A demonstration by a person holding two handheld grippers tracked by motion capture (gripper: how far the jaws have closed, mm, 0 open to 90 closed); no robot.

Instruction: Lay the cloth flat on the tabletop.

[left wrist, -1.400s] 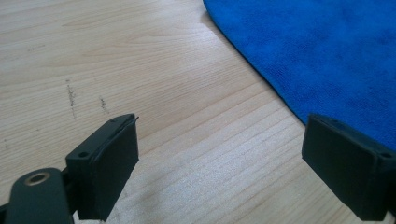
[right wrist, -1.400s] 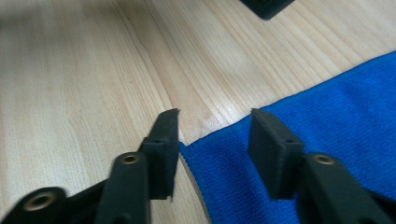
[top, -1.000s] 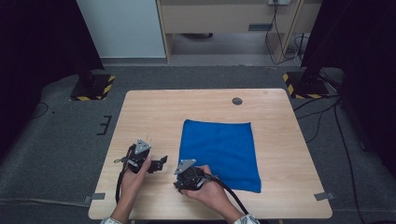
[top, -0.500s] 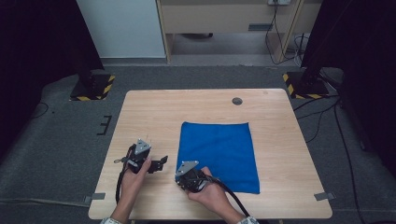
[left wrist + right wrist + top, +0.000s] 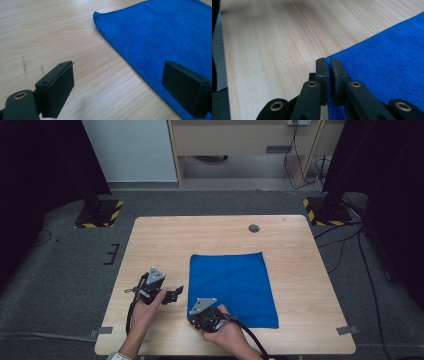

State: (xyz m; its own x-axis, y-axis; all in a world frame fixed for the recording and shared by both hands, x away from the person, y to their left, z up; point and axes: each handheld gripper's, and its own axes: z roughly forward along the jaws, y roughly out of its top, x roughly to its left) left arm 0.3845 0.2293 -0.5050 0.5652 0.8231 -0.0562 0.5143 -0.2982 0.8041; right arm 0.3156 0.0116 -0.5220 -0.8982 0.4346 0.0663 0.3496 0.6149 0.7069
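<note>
Blue cloth (image 5: 233, 287), one piece, is laid flat on the wooden table (image 5: 165, 240), toward the 4 o'clock part of the top as seen in the high view, with no fold yet made in it. Its near-left corner, at about 7 o'clock of the cloth, is taken by the right gripper (image 5: 328, 65): the jaws have just been closing and are now pinched nearly together, with the cloth's corner edge caught between them in the right gripper view. The left gripper (image 5: 125, 82) is held with its jaws spread wide and nothing between them; it is poised just off the cloth's left edge, at about 9 o'clock of it, over bare wood. Judged from this, only the first grasp is done; the lift, the carrying over and any smoothing are left, and the second corner is not yet gripped. Counted: one cloth, two grippers, one table, one dark round disc (image 5: 254, 228) set in the tabletop at 12 o'clock of the cloth, well apart from it.
</note>
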